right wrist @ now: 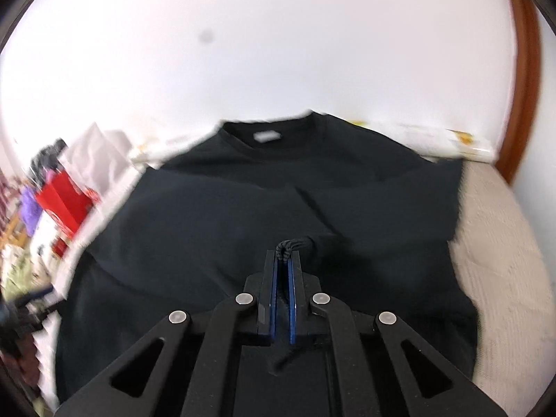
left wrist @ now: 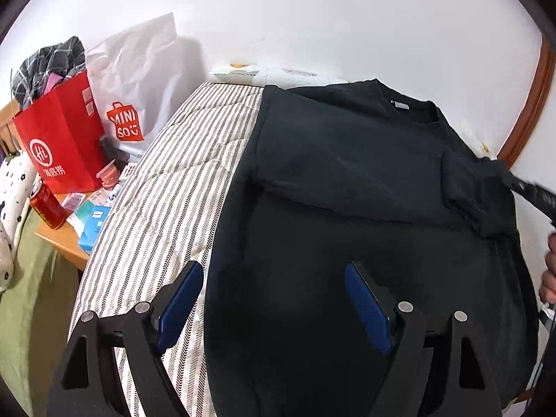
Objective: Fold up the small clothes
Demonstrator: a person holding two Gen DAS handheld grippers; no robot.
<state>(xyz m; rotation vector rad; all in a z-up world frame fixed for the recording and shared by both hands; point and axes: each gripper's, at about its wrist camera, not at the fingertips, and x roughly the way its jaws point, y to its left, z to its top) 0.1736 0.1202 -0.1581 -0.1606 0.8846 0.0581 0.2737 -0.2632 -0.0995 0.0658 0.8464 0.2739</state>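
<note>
A black T-shirt (left wrist: 347,191) lies spread on the striped bed cover (left wrist: 166,191), collar and label toward the wall. My left gripper (left wrist: 272,271) hovers open over the shirt's lower left edge, with one blue pad above the bedding, the other above the cloth, and nothing between them. In the right wrist view my right gripper (right wrist: 285,253) is shut on a bunched fold of the black T-shirt (right wrist: 243,208), which sticks out past the fingertips. The left wrist view shows the right gripper (left wrist: 531,191) at the far right, lifting the sleeve area.
Left of the bed, a wooden side table (left wrist: 66,243) carries a red paper bag (left wrist: 62,139), a white Miniso bag (left wrist: 139,80), a red can (left wrist: 47,205) and small boxes. A white wall is behind the bed. A wooden door frame (left wrist: 535,104) stands at the right. A hand (left wrist: 550,271) shows at the right edge.
</note>
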